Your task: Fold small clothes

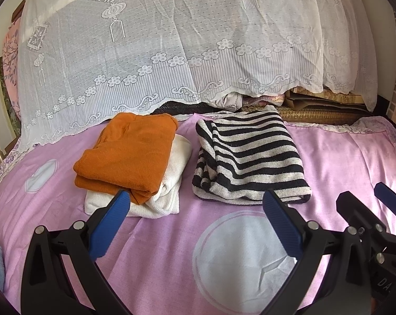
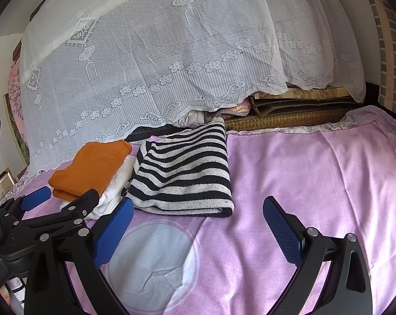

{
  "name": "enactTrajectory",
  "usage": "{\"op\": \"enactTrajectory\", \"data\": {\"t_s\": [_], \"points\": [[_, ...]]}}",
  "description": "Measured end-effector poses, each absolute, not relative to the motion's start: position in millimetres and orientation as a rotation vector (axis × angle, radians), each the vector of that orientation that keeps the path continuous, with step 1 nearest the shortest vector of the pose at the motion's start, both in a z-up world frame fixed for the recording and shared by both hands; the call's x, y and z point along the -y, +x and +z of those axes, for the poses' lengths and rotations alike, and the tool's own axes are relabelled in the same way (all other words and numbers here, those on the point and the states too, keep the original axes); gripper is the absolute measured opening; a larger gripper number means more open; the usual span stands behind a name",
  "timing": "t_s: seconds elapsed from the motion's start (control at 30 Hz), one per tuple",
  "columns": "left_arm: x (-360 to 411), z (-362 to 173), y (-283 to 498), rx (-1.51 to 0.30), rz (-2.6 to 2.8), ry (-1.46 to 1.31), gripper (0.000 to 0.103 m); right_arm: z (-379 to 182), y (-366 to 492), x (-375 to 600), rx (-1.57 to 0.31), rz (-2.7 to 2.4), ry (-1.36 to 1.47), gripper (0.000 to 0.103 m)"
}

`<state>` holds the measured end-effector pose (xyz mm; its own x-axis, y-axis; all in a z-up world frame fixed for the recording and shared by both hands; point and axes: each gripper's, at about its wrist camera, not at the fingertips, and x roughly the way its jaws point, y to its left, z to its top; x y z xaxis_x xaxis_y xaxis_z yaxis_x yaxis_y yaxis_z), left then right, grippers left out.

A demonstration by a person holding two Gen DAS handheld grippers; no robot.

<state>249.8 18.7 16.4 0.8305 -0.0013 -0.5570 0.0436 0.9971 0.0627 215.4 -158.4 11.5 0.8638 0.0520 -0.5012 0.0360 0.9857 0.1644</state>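
Three folded clothes lie on the pink bed sheet (image 1: 342, 157): an orange top (image 1: 129, 155) on a white one (image 1: 171, 183), and a striped sweater (image 1: 250, 157) just beside. Left gripper (image 1: 195, 223) and right gripper (image 2: 198, 233) both have fingers apart, holding nothing, over bare sheet.

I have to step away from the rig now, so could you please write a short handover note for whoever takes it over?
Left gripper: open, empty, hovering over the pink sheet just short of the clothes.
Right gripper: open, empty, beside the left one.
Orange garment: folded, lying on top of the folded white garment.
Striped garment: folded, lying to the right of that stack, apart from it.
Done: all three pieces in view are folded.
Left: possibly placing the striped piece on the stack; no unfolded clothes are visible.
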Motion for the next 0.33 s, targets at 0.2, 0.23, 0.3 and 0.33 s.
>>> {"op": "enactTrajectory", "data": {"t_s": [0.2, 0.23, 0.3, 0.33], "points": [[-18.4, 16.6, 250.5, -0.591, -0.011, 0.077, 0.099, 11.8, 215.5, 158.0, -0.530, 0.008, 0.171, 0.099], [-18.6, 16.6, 250.7, -0.593, -0.013, 0.074, 0.099, 11.8, 215.6, 158.3, -0.530, 0.009, 0.171, 0.099], [-19.1, 16.0, 251.9, -0.600, -0.018, 0.069, 0.099, 11.6, 215.5, 157.6, -0.531, 0.009, 0.171, 0.099], [-18.9, 15.8, 252.1, -0.602, -0.020, 0.067, 0.099, 11.9, 215.4, 157.9, -0.531, 0.008, 0.171, 0.099]]}}
